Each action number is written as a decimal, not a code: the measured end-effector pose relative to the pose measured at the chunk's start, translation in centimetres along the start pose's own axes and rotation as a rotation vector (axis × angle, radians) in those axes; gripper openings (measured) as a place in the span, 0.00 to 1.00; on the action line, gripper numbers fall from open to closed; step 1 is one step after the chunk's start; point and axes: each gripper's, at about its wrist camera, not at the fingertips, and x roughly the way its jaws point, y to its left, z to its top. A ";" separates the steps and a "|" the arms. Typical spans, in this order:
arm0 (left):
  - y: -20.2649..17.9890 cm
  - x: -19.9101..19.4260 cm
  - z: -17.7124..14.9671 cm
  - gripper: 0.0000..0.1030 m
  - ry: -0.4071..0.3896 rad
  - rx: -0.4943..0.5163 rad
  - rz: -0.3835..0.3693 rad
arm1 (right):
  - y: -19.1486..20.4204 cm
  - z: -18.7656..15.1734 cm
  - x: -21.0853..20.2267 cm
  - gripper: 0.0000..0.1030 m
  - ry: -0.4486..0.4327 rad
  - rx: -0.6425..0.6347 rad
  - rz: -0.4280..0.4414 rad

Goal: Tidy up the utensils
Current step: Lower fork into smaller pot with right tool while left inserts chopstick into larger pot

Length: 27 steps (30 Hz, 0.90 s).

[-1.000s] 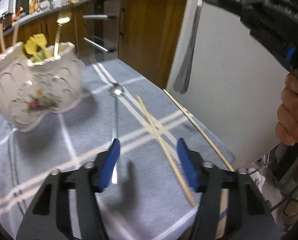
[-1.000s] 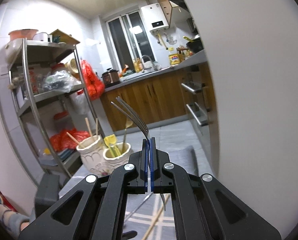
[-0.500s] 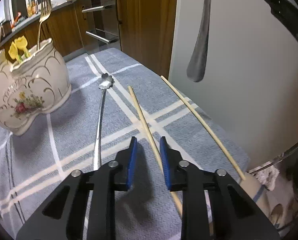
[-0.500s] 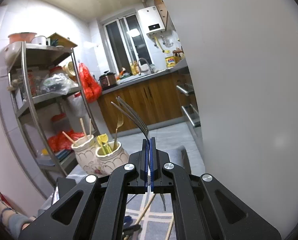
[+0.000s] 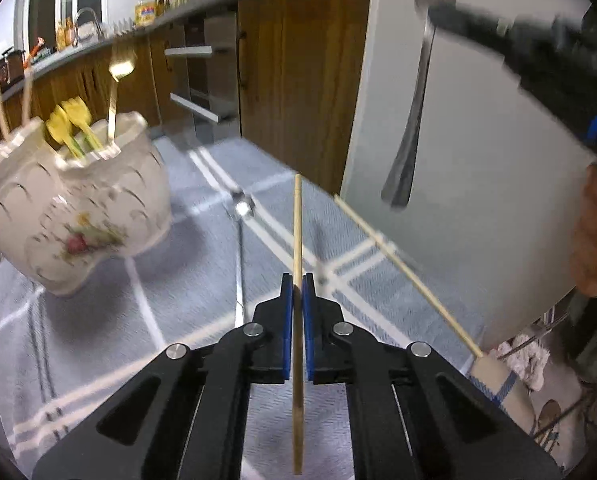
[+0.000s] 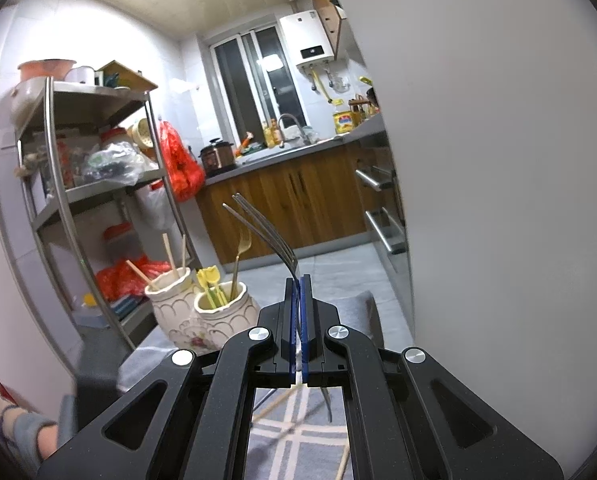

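A chopstick (image 5: 297, 240) at frame centre is now pinched by the left gripper (image 5: 297, 288), spread a second ago — the fork (image 6: 266, 232) is kept clamped by the right gripper (image 6: 297, 292) — potting is judged next

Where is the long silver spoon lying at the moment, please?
In the left wrist view the silver spoon lies on the grey checked cloth, between the floral ceramic holder and the chopstick clamped in the left gripper.
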 end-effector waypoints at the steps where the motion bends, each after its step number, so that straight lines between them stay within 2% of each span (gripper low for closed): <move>1: 0.5 -0.8 0.1 0.04 -0.032 -0.001 -0.010 | 0.3 0.0 0.2 0.02 0.003 -0.006 0.001; 8: 4.6 -6.0 -0.2 0.04 -0.228 -0.019 -0.018 | 2.1 0.1 1.8 0.02 0.026 -0.027 0.018; 11: 7.2 -8.3 -0.5 0.04 -0.322 -0.040 0.005 | 3.0 0.3 2.7 0.02 0.033 -0.032 0.035; 17: 12.2 -11.2 0.1 0.04 -0.449 -0.117 0.046 | 5.4 1.6 5.3 0.02 0.024 -0.037 0.090; 21: 16.4 -11.5 1.8 0.04 -0.535 -0.209 0.005 | 7.0 2.9 7.1 0.02 -0.001 -0.032 0.131; 27: 21.3 -10.4 4.4 0.04 -0.594 -0.325 -0.084 | 8.4 4.5 10.2 0.02 -0.021 -0.012 0.166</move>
